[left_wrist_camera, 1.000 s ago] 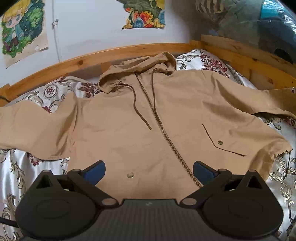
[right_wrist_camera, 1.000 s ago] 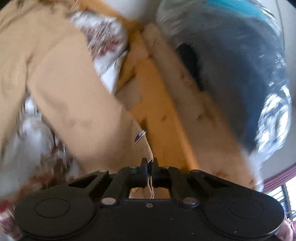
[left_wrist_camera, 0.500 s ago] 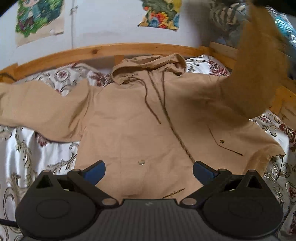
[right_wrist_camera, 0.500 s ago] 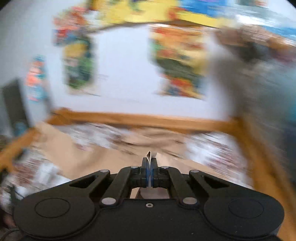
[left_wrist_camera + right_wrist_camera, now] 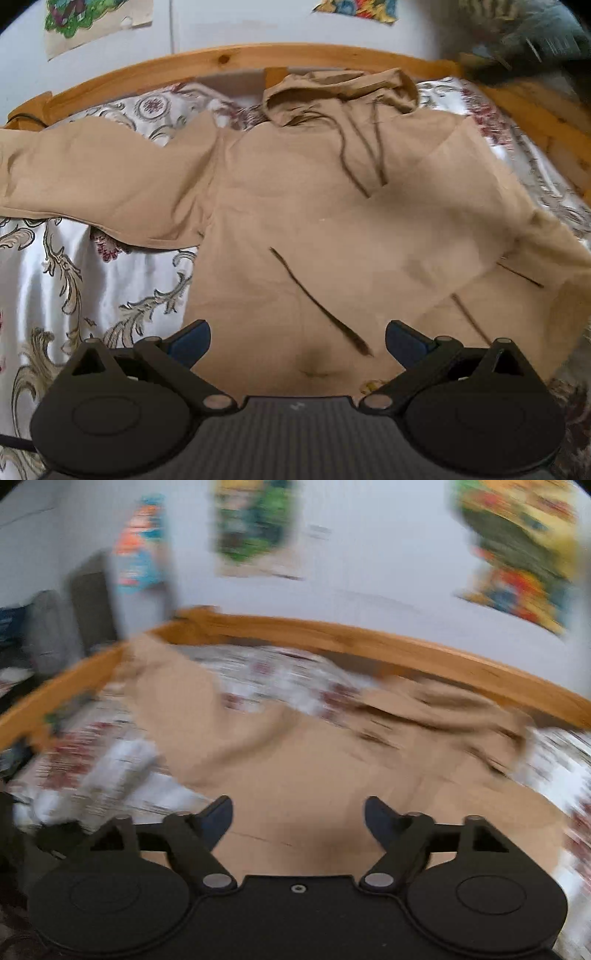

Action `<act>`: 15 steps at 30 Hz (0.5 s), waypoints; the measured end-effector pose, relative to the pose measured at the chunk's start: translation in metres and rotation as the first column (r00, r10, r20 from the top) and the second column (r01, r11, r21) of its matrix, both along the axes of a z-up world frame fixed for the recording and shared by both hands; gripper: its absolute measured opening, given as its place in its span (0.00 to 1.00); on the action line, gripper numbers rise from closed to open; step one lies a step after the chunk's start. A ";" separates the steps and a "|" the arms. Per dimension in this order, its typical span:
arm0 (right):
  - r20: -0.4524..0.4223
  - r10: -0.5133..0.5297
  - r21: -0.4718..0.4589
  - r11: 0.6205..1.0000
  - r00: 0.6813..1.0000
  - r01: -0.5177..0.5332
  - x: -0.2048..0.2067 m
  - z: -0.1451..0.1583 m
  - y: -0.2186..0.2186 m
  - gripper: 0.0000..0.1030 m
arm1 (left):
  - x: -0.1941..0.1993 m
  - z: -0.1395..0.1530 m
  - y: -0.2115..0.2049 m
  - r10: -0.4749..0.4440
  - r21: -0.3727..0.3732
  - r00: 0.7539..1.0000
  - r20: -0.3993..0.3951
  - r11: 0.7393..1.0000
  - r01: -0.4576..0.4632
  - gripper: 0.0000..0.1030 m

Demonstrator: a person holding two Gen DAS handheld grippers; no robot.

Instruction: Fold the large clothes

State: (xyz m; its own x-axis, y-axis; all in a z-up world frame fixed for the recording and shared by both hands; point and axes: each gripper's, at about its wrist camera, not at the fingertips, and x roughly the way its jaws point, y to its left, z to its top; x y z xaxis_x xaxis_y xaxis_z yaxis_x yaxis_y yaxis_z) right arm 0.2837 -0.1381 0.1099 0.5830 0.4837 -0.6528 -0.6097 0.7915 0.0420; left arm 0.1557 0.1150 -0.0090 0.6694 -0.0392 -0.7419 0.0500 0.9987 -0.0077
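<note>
One sleeve down, basically. A second ago the right gripper (image 5: 298, 814) was clamped on the cuff of the jacket's right-hand sleeve out by the bed rail; half a second ago it was mid-swing with fabric still pinched, and now its jaws are opening with nothing between them. In the left wrist view that sleeve (image 5: 476, 206) lies folded in across the chest of the tan hooded jacket (image 5: 295, 229), covering the zipper that showed before. So I'd say the first fold is done and the drop went fine.

Going left to right from the left gripper (image 5: 297, 341): ahead and off to its left, the other sleeve (image 5: 96, 184) is stretched flat out over the patterned bedspread (image 5: 55, 280), not folded yet. Straight ahead is the jacket body, hem just beyond the fingertips, hood (image 5: 340, 92) at the far end against the wooden bed frame (image 5: 221, 59). Ahead and to the right is the folded-over sleeve, with a pocket edge peeking out past it. Left gripper's jaws stand wide apart, holding nothing, hovering over the hem.

The right wrist view is badly blurred, but the jacket sits just ahead of and under that gripper, the unfolded sleeve running off to its far left.

My guess is the left sleeve goes next.
</note>
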 end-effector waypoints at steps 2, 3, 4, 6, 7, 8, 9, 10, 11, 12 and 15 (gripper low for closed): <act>0.022 -0.134 -0.040 0.990 0.991 0.135 0.024 -0.019 -0.033 0.90 | 0.011 -0.003 0.002 0.011 -0.008 1.000 0.009 1.000 -0.010 1.00; 0.038 -0.217 -0.056 0.974 0.975 0.219 0.040 -0.030 -0.058 0.90 | 0.017 -0.006 0.003 0.019 -0.011 1.000 0.015 1.000 -0.019 1.00; 0.048 -0.277 -0.058 0.958 0.960 0.280 0.053 -0.044 -0.075 0.90 | 0.025 -0.010 0.002 0.029 -0.011 1.000 0.012 1.000 -0.029 1.00; 0.040 -0.383 -0.053 0.922 0.923 0.385 0.080 -0.072 -0.109 0.89 | 0.040 -0.019 -0.002 0.036 -0.005 0.999 0.003 0.999 -0.036 0.99; 0.004 -0.432 -0.032 0.901 0.902 0.432 0.092 -0.086 -0.126 0.86 | 0.047 -0.024 -0.006 0.030 0.005 1.000 0.002 1.000 -0.030 0.99; -0.050 -0.476 0.012 0.879 0.878 0.477 0.103 -0.100 -0.143 0.82 | 0.052 -0.029 -0.009 0.027 0.018 1.000 0.001 0.999 -0.027 0.99; -0.111 -0.502 0.057 0.859 0.858 0.510 0.110 -0.113 -0.160 0.81 | 0.058 -0.033 -0.013 0.027 0.036 1.000 -0.005 0.999 -0.027 0.99; -0.163 -0.512 0.088 0.844 0.843 0.529 0.115 -0.125 -0.166 0.78 | 0.065 -0.039 -0.018 0.028 0.057 0.999 -0.017 0.998 -0.027 1.00; -0.221 -0.514 0.110 0.831 0.829 0.545 0.119 -0.137 -0.171 0.74 | 0.070 -0.045 -0.021 0.031 0.074 0.999 -0.029 0.997 -0.029 1.00; -0.273 -0.510 0.110 0.826 0.816 0.553 0.123 -0.149 -0.174 0.67 | 0.073 -0.050 -0.023 0.036 0.089 0.999 -0.039 0.996 -0.033 1.00; -0.163 -0.530 -0.022 0.845 0.832 0.534 0.118 -0.157 -0.165 0.15 | 0.081 -0.068 -0.028 0.067 0.121 0.994 -0.083 0.991 -0.057 1.00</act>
